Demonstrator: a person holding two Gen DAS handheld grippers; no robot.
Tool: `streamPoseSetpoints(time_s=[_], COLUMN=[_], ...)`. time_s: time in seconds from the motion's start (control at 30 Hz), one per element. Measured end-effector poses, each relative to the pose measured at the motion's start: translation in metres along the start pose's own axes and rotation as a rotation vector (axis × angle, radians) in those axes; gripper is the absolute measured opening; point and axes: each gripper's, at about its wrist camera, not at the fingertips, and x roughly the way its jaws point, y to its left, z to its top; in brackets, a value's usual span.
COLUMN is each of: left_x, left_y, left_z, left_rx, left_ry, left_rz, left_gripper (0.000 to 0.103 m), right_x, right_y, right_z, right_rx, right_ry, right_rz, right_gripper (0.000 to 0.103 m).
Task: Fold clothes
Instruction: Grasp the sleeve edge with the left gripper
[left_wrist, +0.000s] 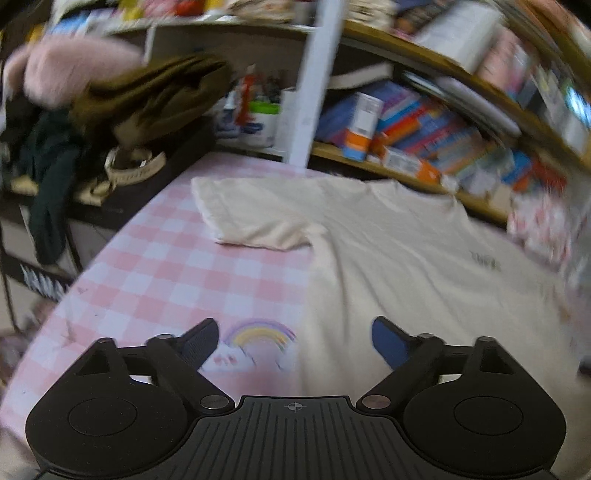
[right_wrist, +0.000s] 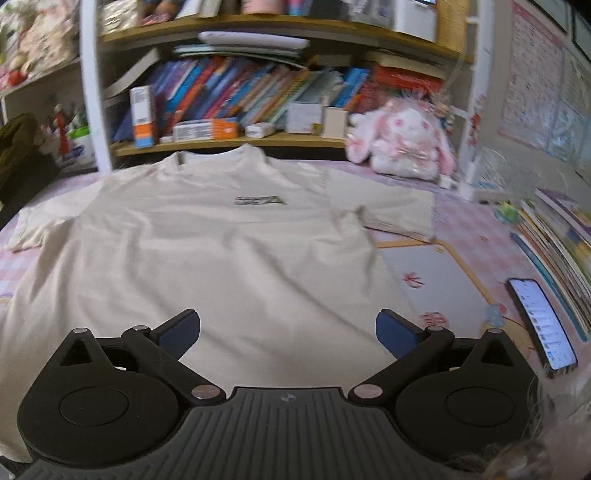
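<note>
Where motion blurs: T-shirt (left_wrist: 388, 240) chest print.

We find both views evenly and softly lit, moderately bright, with a warm cast; no single light source shows. Shadows are faint: shallow grey folds on the cream T-shirt (right_wrist: 221, 251) and a thin dark line under its sleeve edge. In the left wrist view, motion blur smears the bookshelf (left_wrist: 443, 147) and the pile of clothes (left_wrist: 110, 96) at upper left; lettering there cannot be read. The right wrist view is sharper, though softened toward the rim. Fisheye distortion bows the shelf boards in both. The lit phone screen (right_wrist: 543, 325) glows pale without flare. The black fingers (right_wrist: 181, 332) show little surface detail.
</note>
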Motion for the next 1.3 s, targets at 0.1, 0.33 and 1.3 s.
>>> streamPoseSetpoints(time_s=[0.1, 0.33, 1.3], left_x=[0.028, 0.095, 0.146], left_y=[0.029, 0.062, 0.104], left_z=[0.024, 0.061, 0.069], left_rx=[-0.173, -0.501, -0.895], left_ry=[0.043, 0.099, 0.067], left_rz=[-0.048, -0.102, -0.082], left_gripper=[0.045, 0.041, 0.006], right_x=[-0.001, -0.009, 0.001], right_y=[0.024, 0.056, 0.068], right_z=[0.002, 0.001, 0.004], right_rx=[-0.028, -0.051, -0.002], right_ry=[0.005, 0.008, 0.068], right_rz=[-0.003, -0.063, -0.177], right_gripper=[0.102, 0.102, 0.102])
